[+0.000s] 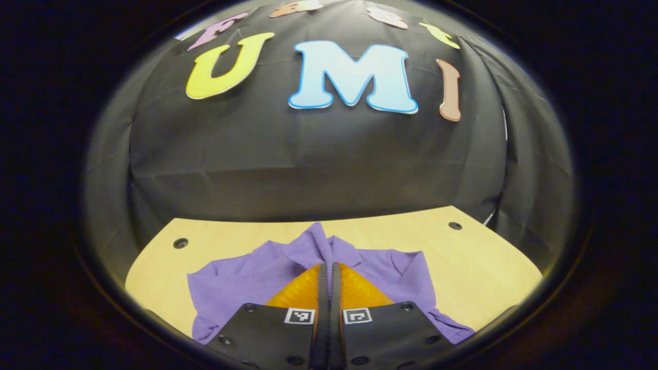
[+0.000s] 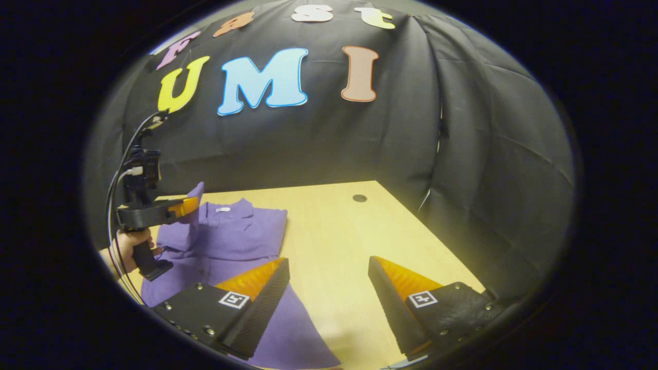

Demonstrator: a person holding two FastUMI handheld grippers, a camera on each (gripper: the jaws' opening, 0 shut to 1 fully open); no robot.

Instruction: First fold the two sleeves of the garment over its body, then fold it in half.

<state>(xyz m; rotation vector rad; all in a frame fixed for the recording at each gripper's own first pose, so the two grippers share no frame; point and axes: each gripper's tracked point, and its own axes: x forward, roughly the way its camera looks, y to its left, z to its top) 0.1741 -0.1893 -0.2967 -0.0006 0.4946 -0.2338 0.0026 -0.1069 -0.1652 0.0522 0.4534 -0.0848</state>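
Surface: a pale wooden table [image 2: 334, 231] with dark round holes near its corners, enclosed by the black cloth wall [image 2: 462, 154]. A purple garment [image 2: 231, 231] lies on the table's left part, collar toward the wall. The left gripper [image 1: 329, 267] is clamped on a raised purple sleeve [image 1: 321, 241]; a hand [image 2: 128, 246] holds that gripper. The right gripper [image 2: 329, 264] hovers wide apart above the garment's lower edge, holding nothing.

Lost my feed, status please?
Left hand-held gripper shut on a sleeve, lifted. Right hand-held gripper open, nothing held. Purple garment on table. Nothing in the way.
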